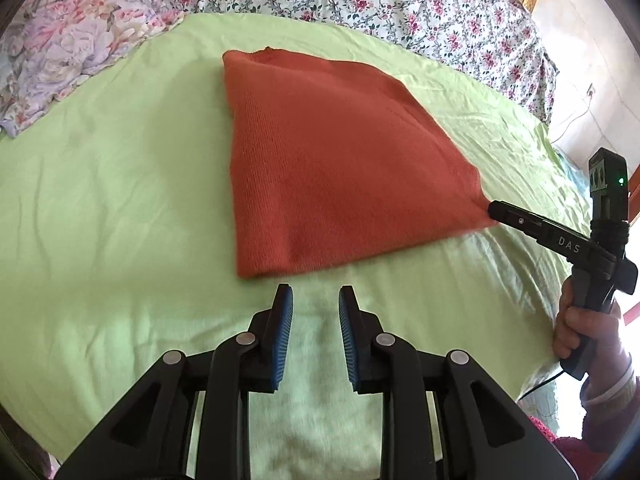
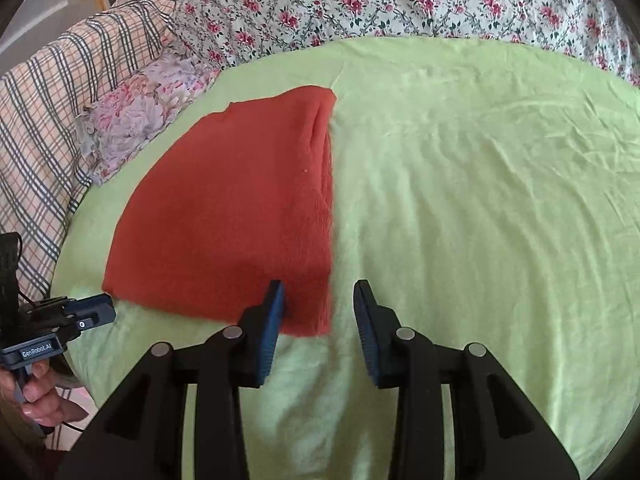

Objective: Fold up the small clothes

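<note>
Both fingers [image 1: 284,320] parted, empty – right gripper [image 2: 320,308] over red knit's [image 1: 340,160] near corner; green sheet [image 2: 480,200] beyond

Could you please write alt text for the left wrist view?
A folded rust-orange garment lies flat on a light green sheet. The left gripper hovers open before its near edge, while the right gripper touches its right corner.
</note>
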### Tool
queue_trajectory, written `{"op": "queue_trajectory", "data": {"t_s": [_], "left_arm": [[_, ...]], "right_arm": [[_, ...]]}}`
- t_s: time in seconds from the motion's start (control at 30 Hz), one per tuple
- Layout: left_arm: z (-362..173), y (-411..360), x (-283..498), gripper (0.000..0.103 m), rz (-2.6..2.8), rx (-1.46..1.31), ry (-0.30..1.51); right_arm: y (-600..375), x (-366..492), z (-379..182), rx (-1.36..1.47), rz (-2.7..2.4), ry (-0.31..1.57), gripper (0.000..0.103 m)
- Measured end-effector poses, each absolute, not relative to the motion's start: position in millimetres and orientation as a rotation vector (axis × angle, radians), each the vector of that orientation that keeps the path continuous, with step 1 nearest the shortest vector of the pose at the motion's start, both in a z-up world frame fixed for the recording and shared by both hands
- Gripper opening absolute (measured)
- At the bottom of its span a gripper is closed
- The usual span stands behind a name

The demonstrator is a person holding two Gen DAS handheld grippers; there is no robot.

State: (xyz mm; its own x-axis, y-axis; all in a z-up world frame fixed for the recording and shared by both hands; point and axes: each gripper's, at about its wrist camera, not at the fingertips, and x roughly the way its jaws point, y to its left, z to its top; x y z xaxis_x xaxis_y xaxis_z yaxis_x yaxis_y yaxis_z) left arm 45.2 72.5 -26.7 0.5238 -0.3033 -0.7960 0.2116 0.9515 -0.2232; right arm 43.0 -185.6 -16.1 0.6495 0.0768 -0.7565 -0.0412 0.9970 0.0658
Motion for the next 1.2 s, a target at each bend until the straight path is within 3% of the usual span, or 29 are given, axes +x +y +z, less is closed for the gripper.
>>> {"op": "queue_trajectory", "data": {"t_s": [0.13, 0.4, 0.6, 0.83, 1.2], "left_arm": [[-22, 75, 36, 0.030, -0.299, -0.104, 0.965], [-14, 81, 23, 0.055, -0.272, -0.079, 0.946], [-4, 87, 15, 0.059, -0.245, -0.064, 0.950], [0, 87, 5, 0.082, -0.172, 0.042, 0.936], [0, 89, 33, 0.082, -0.124, 0.047, 0.949]], "right_arm": [[-183, 32, -14, 0.044, 0.080, 0.853, 0.037], [-174, 9, -15, 0.057, 0.106, 0.878, 0.038], [-163, -2, -14, 0.060, 0.133, 0.898, 0.051], [-150, -7, -13, 0.052, 0.180, 0.928, 0.062], [-143, 7, -12, 0.049, 0.195, 0.943, 0.076]]}}
